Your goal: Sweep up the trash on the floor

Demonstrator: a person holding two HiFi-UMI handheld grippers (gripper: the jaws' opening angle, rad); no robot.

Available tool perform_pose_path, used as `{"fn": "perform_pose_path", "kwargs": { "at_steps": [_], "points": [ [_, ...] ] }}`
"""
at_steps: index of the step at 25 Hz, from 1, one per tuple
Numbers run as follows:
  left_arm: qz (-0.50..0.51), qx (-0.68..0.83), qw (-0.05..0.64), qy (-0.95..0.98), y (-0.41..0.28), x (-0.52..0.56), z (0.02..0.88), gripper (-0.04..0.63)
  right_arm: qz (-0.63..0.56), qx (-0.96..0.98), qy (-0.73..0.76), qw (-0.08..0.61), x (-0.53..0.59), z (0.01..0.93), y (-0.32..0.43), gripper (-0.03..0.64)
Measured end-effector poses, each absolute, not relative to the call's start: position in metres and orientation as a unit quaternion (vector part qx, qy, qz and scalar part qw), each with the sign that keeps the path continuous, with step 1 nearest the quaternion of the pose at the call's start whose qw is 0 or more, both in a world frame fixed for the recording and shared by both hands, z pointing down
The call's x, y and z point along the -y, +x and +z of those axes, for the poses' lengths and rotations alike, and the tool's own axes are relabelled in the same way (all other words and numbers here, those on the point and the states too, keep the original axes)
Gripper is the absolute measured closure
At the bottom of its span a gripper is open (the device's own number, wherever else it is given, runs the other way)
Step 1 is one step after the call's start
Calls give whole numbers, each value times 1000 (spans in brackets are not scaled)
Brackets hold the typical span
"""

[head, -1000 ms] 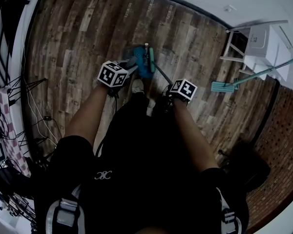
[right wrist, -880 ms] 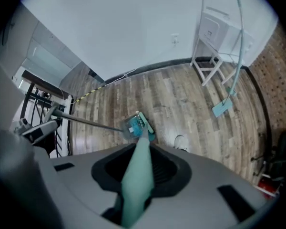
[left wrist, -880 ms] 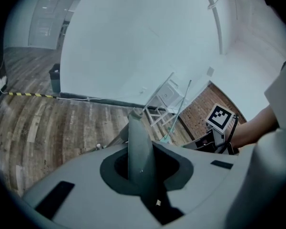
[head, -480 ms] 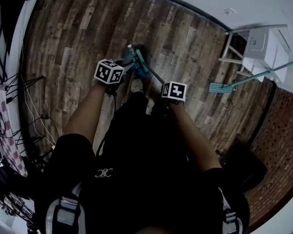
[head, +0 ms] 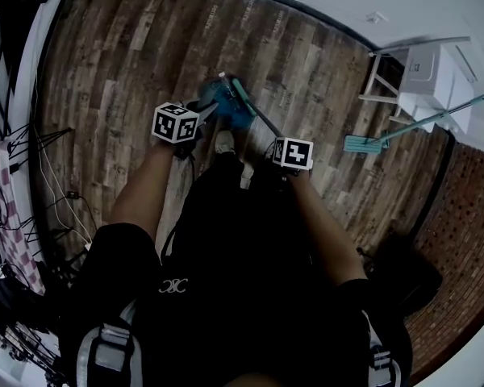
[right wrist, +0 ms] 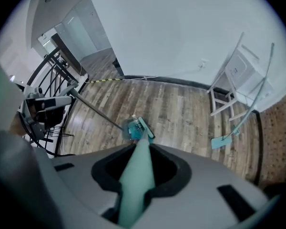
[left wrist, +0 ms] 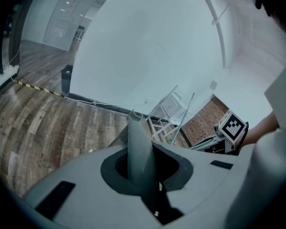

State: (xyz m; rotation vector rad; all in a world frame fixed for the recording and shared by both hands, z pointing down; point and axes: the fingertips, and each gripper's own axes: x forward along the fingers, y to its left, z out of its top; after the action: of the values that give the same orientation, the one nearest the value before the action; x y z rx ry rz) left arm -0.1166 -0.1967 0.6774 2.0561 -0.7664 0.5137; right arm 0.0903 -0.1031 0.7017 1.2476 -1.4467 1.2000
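Left gripper (left wrist: 142, 166) is clamped on the grey dustpan handle (left wrist: 137, 142), and the right gripper (right wrist: 136, 178) is clamped on the green broom handle (right wrist: 139, 163). Ahead of and below both, the blue dustpan (right wrist: 129, 129) and broom head (right wrist: 146, 128) meet on the wood floor (right wrist: 181, 109). A pale scrap (right wrist: 133, 117), probably trash, sits at the pan's far edge. To sweep well, keep the pan's lip flat on the floor and pull short, low strokes toward it.

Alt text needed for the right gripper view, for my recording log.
The right gripper is shut on a teal broom handle that runs down toward a teal dustpan on the wood floor. At left, the left gripper holds the long dark dustpan handle.
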Motion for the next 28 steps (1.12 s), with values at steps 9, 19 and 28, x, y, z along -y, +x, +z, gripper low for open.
{"fn": "perform_pose_path", "kwargs": {
  "at_steps": [9, 19, 28],
  "points": [
    [158, 291, 416, 847, -98, 200, 649, 568, 494, 574, 513, 405, 93, 689, 122, 515],
    [169, 284, 421, 844, -75, 197, 655, 569, 517, 556, 522, 389, 83, 699, 147, 515],
    [176, 262, 440, 841, -53, 196, 672, 571, 544, 532, 513, 397, 82, 732, 146, 515]
  ]
}}
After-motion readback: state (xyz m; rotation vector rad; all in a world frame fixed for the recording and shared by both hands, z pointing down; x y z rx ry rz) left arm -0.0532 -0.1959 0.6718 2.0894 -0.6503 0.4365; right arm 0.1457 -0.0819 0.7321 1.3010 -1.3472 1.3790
